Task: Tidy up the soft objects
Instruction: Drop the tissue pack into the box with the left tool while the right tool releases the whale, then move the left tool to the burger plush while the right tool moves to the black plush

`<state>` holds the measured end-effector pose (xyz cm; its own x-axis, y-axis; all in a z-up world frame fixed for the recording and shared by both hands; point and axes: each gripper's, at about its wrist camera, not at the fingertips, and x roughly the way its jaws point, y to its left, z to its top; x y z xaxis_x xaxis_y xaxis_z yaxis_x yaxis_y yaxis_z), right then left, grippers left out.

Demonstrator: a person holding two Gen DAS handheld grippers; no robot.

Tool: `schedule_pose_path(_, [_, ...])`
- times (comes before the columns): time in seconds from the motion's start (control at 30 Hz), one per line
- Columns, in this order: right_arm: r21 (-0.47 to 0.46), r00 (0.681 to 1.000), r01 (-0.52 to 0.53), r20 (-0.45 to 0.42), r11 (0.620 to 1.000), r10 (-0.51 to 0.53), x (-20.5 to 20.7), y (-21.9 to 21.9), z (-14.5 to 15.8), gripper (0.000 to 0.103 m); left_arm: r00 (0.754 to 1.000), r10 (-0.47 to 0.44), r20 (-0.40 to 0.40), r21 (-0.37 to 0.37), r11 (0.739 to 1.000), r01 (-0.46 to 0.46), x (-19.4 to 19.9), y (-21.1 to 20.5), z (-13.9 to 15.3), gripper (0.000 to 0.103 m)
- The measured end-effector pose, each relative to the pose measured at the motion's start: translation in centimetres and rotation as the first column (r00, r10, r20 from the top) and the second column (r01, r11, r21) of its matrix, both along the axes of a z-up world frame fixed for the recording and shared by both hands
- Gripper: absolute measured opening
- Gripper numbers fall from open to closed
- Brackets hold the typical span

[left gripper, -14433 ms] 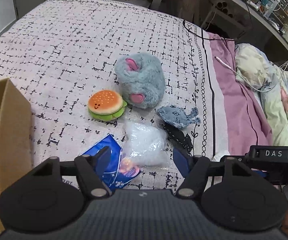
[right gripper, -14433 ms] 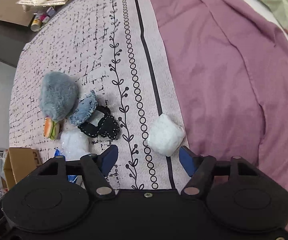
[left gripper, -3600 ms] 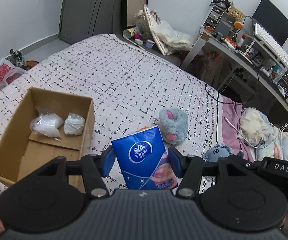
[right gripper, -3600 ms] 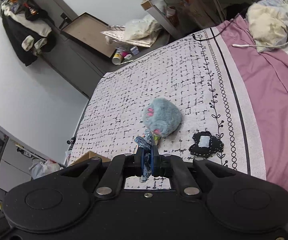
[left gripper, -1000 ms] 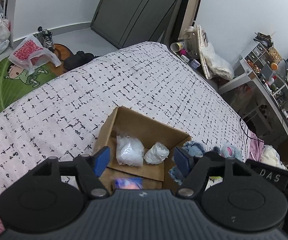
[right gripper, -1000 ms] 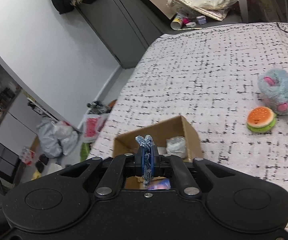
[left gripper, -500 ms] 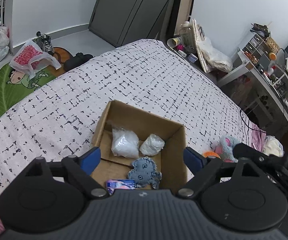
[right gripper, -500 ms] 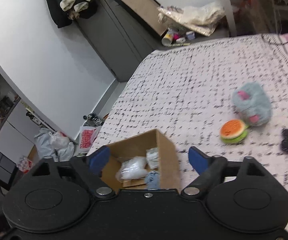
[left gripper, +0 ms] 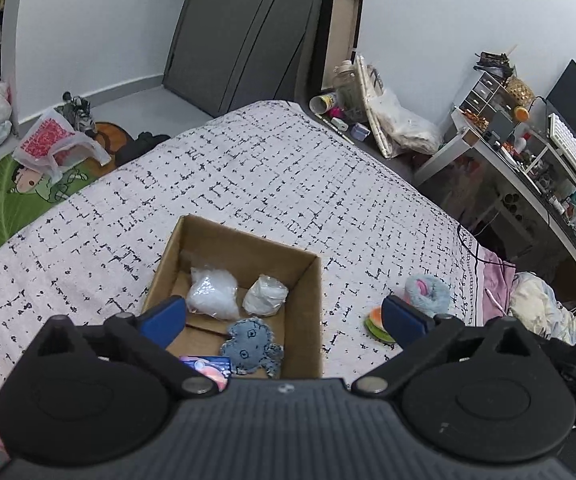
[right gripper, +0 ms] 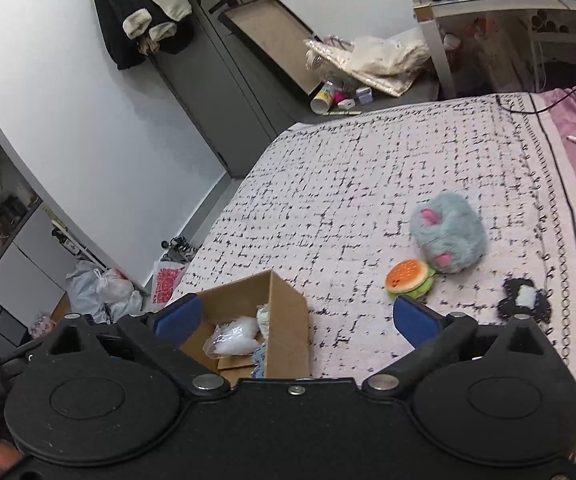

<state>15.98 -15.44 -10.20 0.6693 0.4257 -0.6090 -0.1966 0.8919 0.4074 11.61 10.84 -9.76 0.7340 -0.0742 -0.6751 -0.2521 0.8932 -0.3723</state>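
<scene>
Left gripper (left gripper: 284,314): jaws spread wide, holding nothing, hovering above the cardboard box (left gripper: 311,308).
Right gripper (right gripper: 294,318): jaws spread wide as well, empty, poised over the box's right wall and the bedspread (right gripper: 368,184) beside it.
Box position: it sits on the patterned bedspread toward the foot-end corner nearest the floor clutter.
Box contents: two white stuffing bags (left gripper: 213,293) lie side by side against the far wall; a blue denim octopus toy (left gripper: 250,344) and a blue tissue pack (left gripper: 207,365) lie in the near part.
Still out on the bedspread: a burger plush (right gripper: 408,278) touching a grey-blue fuzzy plush (right gripper: 448,238), and a black stitched patch (right gripper: 524,300) apart from them, closer to the purple sheet's edge.
Burger plush handling: it looks light and squashy; a pinch across the bun, top to bottom, should compress and hold.
Fuzzy plush handling: bulky, light, with slippery pile; likely wider than a centre grasp allows, so a pinch on a fold of fur or a pink ear seems safer.
Black patch handling: flat and limp; probably needs an edge pinch, pressing into the soft bedding to get under it.
</scene>
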Motion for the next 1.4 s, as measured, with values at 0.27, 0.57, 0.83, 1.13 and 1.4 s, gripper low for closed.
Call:
schedule_pose_path(0.27, [0.012, 0.999, 0.04, -0.008, 0.999, -0.04, -0.6, -3.7, 0.4, 0.103, 1.0, -0.016, -0.006, 0.02, 1.0, 0.016, -0.6, -2.5, 0.9, 0.103])
schedule_pose_path(0.57, [0.018, 0.998, 0.064, -0.022, 0.998, -0.063, -1.3, -7.6, 0.6, 0.103, 0.999, -0.033, -0.023, 0.036, 0.999, 0.034, -0.9, -5.7, 1.4, 0.103])
schedule_pose_path(0.83, [0.031, 0.997, 0.068, -0.034, 0.997, -0.066, -1.4, -10.6, 0.8, 0.103, 0.999, -0.033, -0.039, 0.073, 0.997, 0.036, -1.1, -8.3, 1.8, 0.103])
schedule_pose_path(1.13, [0.059, 0.994, 0.094, -0.061, 0.994, -0.091, -1.0, -13.4, 0.2, 0.103, 0.997, -0.037, -0.063, 0.077, 0.996, 0.042, -0.6, -10.5, 1.6, 0.103])
schedule_pose_path(1.4, [0.082, 0.986, 0.145, -0.097, 0.986, -0.137, -0.4, -15.7, -1.2, 0.103, 0.996, -0.051, -0.072, 0.077, 0.995, 0.057, 0.4, -12.2, 0.9, 0.103])
